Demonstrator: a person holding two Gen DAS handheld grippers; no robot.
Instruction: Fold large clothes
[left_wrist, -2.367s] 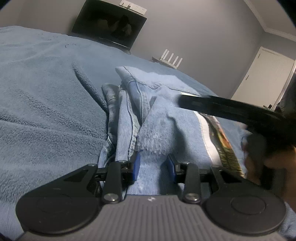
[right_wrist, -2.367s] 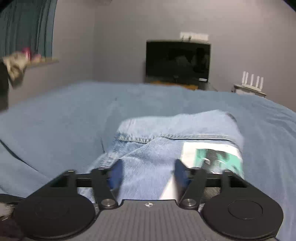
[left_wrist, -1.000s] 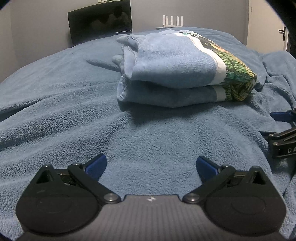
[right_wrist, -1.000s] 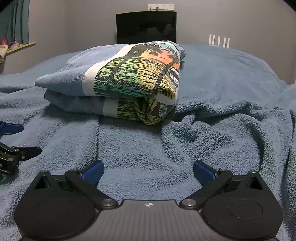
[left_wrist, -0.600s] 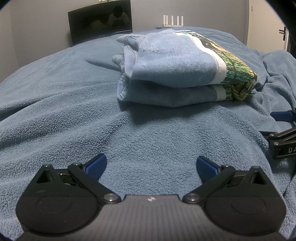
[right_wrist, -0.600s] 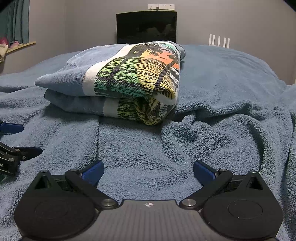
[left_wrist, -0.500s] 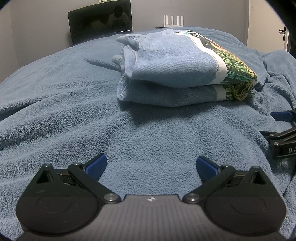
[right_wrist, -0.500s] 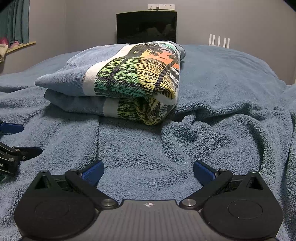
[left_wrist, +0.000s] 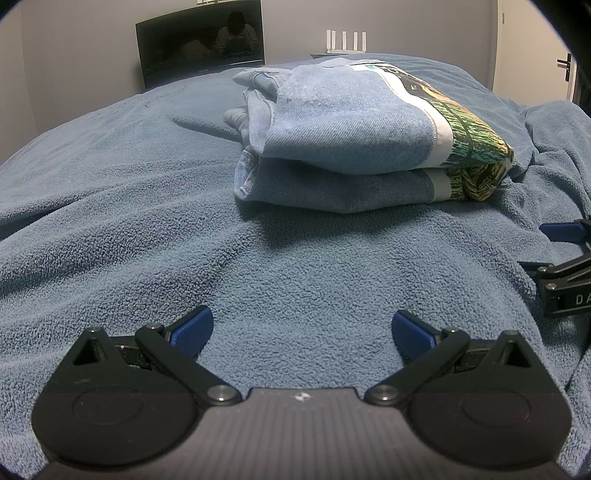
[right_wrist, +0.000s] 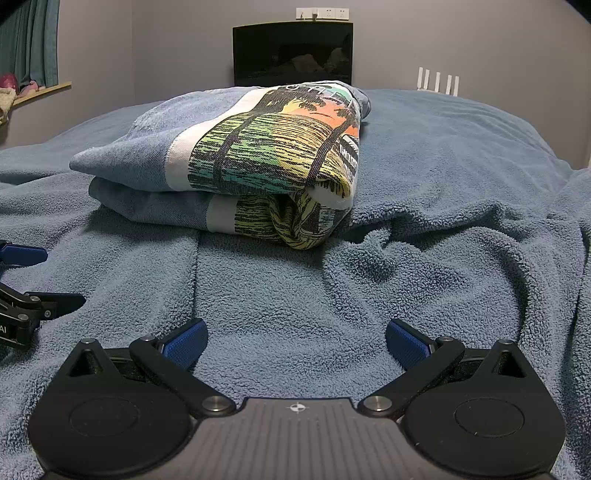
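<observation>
Left gripper (left_wrist: 302, 330) spread, empty | right gripper (right_wrist: 296, 341) spread, empty | folded denim garment (left_wrist: 354, 133) lay on fleece blanket (left_wrist: 147, 221), well ahead of both | risk: soft bedding might let the stacked fold slump open if nudged.

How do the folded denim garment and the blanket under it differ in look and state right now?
The folded denim garment is smooth woven cloth; the blue blanket is fuzzy fleece. The garment carries a colourful printed panel; the blanket is plain. The garment sits as a compact doubled stack; the blanket lies spread, with rumples near the garment's printed end. Both are blue, and neither is held: the left gripper and right gripper are open, short of the garment.
</observation>
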